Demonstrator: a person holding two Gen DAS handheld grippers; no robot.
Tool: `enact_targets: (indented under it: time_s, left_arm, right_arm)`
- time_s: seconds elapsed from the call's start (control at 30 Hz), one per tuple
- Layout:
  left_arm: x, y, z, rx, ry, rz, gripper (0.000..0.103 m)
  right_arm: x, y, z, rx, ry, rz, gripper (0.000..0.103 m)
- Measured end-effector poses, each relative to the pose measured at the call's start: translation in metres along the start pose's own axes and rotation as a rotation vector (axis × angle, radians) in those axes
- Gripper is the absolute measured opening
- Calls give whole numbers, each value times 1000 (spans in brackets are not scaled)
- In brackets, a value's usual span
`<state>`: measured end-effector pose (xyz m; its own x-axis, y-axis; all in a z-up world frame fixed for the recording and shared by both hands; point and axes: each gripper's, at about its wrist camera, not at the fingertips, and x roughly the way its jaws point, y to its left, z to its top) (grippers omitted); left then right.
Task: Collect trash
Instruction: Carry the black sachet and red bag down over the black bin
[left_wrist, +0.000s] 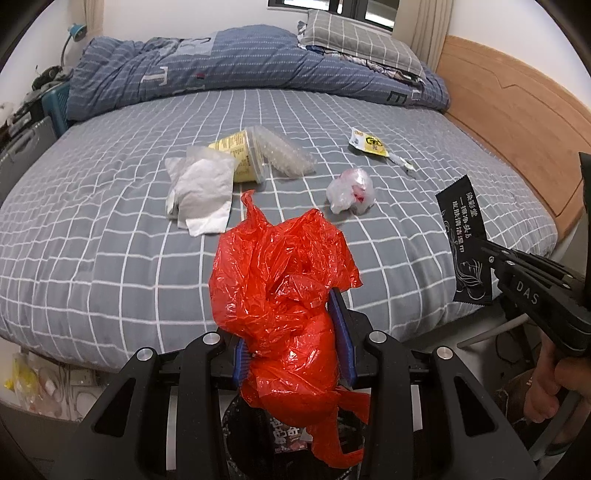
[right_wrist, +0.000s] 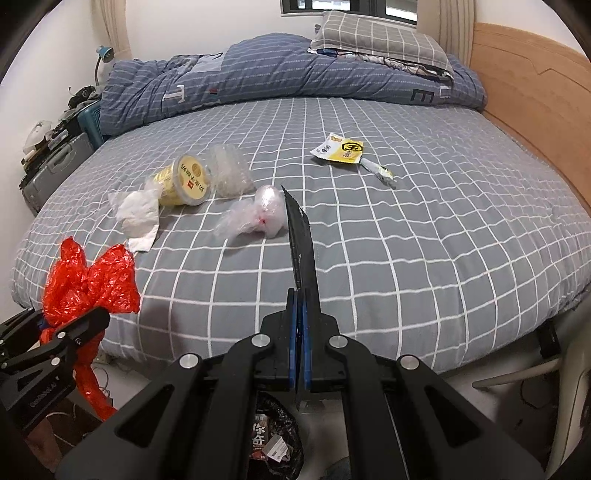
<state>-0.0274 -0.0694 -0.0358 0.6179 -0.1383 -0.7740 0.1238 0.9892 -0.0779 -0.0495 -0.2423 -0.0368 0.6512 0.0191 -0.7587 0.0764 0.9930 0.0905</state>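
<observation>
Left hand-held gripper (left_wrist: 295, 332): seen at the bottom centre of the left wrist view; its blue-padded jaws are closed part-way on a crumpled red plastic bag (left_wrist: 284, 288), which is bunched between them and hangs below.

Right hand-held gripper (right_wrist: 300, 314): seen at the bottom centre of the right wrist view; its jaws are pressed together on a flat black sachet (right_wrist: 301, 243), held edge-on and pointing up the frame. In the left wrist view the sachet's white printed lettering is seen at the right edge.

Person's hand (left_wrist: 550, 384): shown at the lower right of the left wrist view, wrapped around the right gripper's handle.

Trash bin (right_wrist: 277, 439): a dark-lined bin is seen at the bottom of both views, below the grippers, with printed packaging inside.

Bed (left_wrist: 110, 221): a grey sheet with a white grid fills the middle of both frames.

Trash on the bed: a white tissue (left_wrist: 203, 195) touching a yellow tub (left_wrist: 240, 155) lying on its side, a clear ribbed plastic tray (left_wrist: 284, 155) just beside the tub, a clear plastic wad (left_wrist: 351, 190) with red inside, and a yellow and white packet (left_wrist: 369, 142) towards the upper right.

Bedding: a blue quilt (left_wrist: 221, 62) and a grey checked pillow (left_wrist: 362, 37) are placed along the top of the frame.
</observation>
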Motion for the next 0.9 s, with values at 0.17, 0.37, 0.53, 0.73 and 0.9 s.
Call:
enact_targets:
  time_s: [0.17,0.37,0.53,0.73,0.9]
  left_arm:
    - [-2,-1,-12,-1,15,2,37]
    - [-5,-1,-28,-6,33,5,37]
    - [-6,1,-40,-18,50,9,37]
    - [-8,4,-54,-28,68,13,37]
    - [-8,6,-65,-42,86,19,37]
  right_arm:
    - [-5,3,-12,4,13,4,2]
    - [-10,7,-28,0,28,6,2]
    - [-16,9,-41,9,36,10,2]
    - [-20,11,-57,6,56,15,2]
    - [-22,14,-69,2,74,14,2]
